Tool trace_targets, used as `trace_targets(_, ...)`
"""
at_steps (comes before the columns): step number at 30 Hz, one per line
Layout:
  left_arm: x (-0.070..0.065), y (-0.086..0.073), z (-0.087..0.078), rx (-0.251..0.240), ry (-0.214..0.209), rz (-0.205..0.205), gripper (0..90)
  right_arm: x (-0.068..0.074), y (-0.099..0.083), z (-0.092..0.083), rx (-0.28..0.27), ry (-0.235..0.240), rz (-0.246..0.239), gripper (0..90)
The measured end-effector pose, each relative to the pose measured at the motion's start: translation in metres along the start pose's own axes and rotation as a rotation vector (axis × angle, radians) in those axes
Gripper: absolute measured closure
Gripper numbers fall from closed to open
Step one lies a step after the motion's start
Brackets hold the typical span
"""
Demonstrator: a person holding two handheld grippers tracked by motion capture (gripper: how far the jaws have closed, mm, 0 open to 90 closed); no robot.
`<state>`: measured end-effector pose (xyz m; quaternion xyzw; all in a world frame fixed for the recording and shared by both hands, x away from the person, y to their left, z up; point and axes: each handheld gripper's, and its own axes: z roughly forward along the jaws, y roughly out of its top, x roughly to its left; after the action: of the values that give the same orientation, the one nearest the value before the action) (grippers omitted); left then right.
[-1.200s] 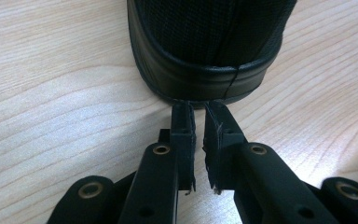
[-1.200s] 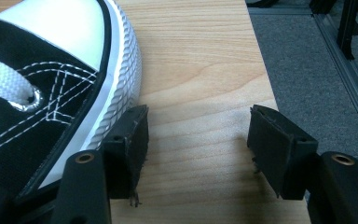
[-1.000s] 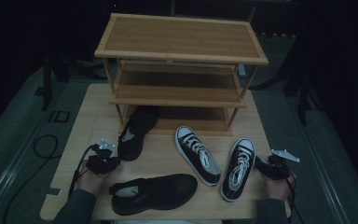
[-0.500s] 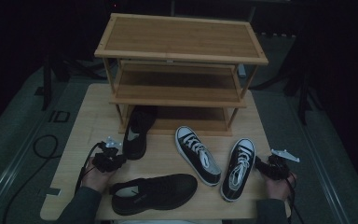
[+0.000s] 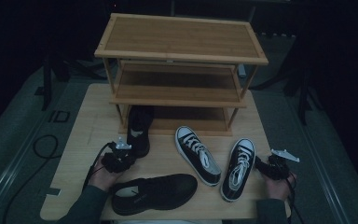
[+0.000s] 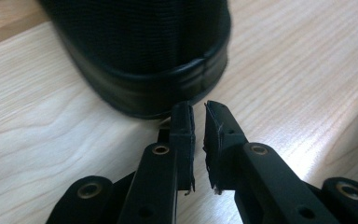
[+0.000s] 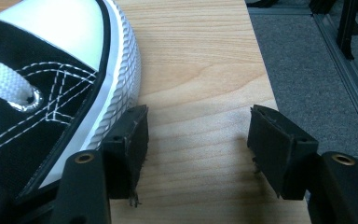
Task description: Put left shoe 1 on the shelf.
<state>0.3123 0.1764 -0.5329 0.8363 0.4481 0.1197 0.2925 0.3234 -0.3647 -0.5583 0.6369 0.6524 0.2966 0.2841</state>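
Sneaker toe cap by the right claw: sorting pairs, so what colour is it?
White toe cap, clearest in the right gripper view.

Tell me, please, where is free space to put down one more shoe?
Free: the top shelf and middle shelf of the rack, and the table's left side. Crowded: the front, with the black slip-on and two sneakers.

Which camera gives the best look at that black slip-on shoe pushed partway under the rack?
The high view: the black slip-on shoe shows there, toe under the rack. The left gripper view catches just its heel, close up.
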Motion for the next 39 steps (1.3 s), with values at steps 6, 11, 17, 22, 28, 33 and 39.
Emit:
trace_targets(6, -0.003, 0.002, 0.006, 0.029, -0.019, 0.018, 82.1, 0.0, 0.0, 0.0, 0.0, 0.0, -0.001, 38.0)
trace_targets(11, -0.008, 0.001, 0.01, 0.046, -0.024, 0.044, 82.0, 0.0, 0.0, 0.0, 0.0, 0.0, -0.001, 38.0)
trace_targets(17, -0.002, 0.004, 0.009, 0.038, -0.006, 0.004, 83.0, 0.0, 0.0, 0.0, 0.0, 0.0, -0.001, 37.9)
trace_targets(22, 0.002, 0.006, 0.009, 0.043, 0.004, 0.0, 83.2, 0.0, 0.0, 0.0, 0.0, 0.0, -0.001, 38.0)
trace_targets(28, 0.009, 0.01, 0.012, 0.048, 0.008, -0.026, 83.2, 0.0, 0.0, 0.0, 0.0, 0.0, -0.001, 38.0)
trace_targets(33, 0.017, 0.016, 0.017, 0.054, 0.01, -0.042, 83.8, 0.0, 0.0, 0.0, 0.0, 0.0, -0.001, 37.9)
trace_targets(39, 0.027, 0.029, 0.024, 0.058, 0.01, -0.076, 84.2, 0.0, 0.0, 0.0, 0.0, 0.0, -0.001, 37.9)
